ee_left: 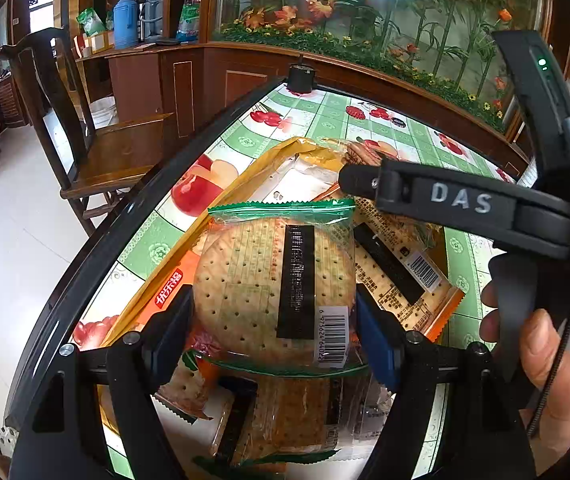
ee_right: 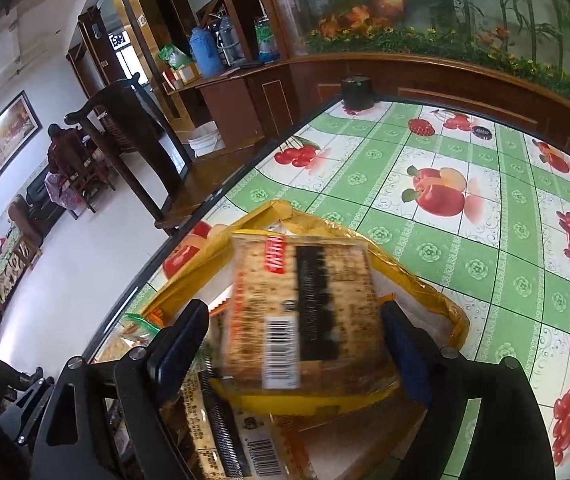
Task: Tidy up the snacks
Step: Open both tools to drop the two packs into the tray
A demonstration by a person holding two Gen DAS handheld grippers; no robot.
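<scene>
Yellow plastic snack bag (ee_right: pixel 425 292) at 12 o'clock gets your right gripper's (ee_right: pixel 297 344) square cracker pack (ee_right: pixel 309 312), jaws apart; left gripper (ee_left: pixel 275 320) clamps round biscuit pack (ee_left: pixel 273 284); several packs left.

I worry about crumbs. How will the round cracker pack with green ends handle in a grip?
The round cracker pack is probably fragile: one thin perforated disc shows through clear film, so a hard squeeze by the left gripper may snap it. The glossy wrapper looks slippery. It seems light and stiff across, with loose crimped ends that likely flop.
</scene>
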